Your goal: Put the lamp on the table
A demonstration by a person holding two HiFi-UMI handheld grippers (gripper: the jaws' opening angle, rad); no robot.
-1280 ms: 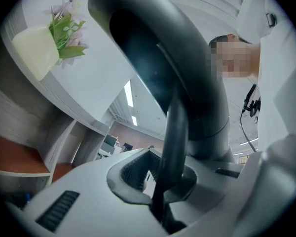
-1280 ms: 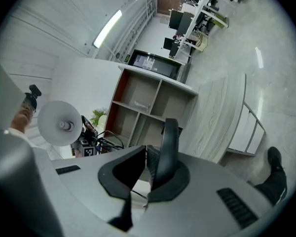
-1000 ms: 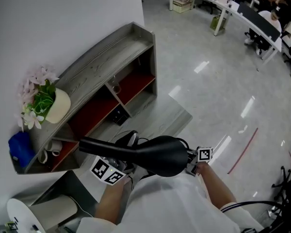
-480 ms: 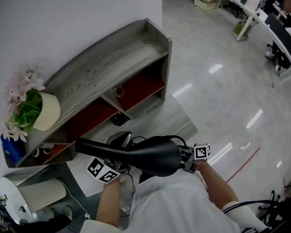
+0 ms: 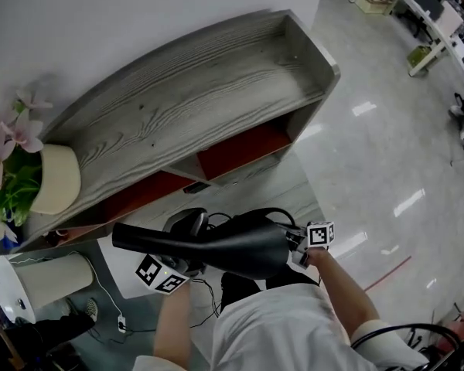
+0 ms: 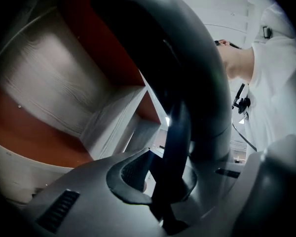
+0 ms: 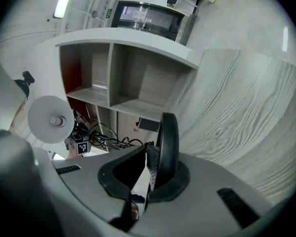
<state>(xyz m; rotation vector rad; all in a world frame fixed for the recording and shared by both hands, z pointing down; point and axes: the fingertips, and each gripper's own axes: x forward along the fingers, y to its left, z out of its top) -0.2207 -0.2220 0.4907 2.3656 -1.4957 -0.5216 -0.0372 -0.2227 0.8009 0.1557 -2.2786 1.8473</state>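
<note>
A black lamp [image 5: 230, 246] with a long neck hangs low in the head view, held by both grippers in front of the person's white shirt. My left gripper [image 5: 172, 269] is under the lamp's left part, shut on a dark thin piece of the lamp [image 6: 176, 147]. My right gripper [image 5: 303, 247] is at the lamp's right end, shut on its black rim [image 7: 168, 143]. The grey wood-grain table [image 5: 193, 99], with red-lined shelves below, lies just beyond the lamp. Its top is bare from the middle to the right.
A cream pot with pink flowers [image 5: 46, 180] stands on the table's left end. A white cylinder [image 5: 39, 280] and cables [image 5: 112, 311] are on the floor at lower left. Shiny floor and office desks [image 5: 441, 14] spread to the right.
The table has grown larger and shifted right in the head view as the person came closer. Both grippers still hold the lamp, which has sunk slightly towards the shelves.
</note>
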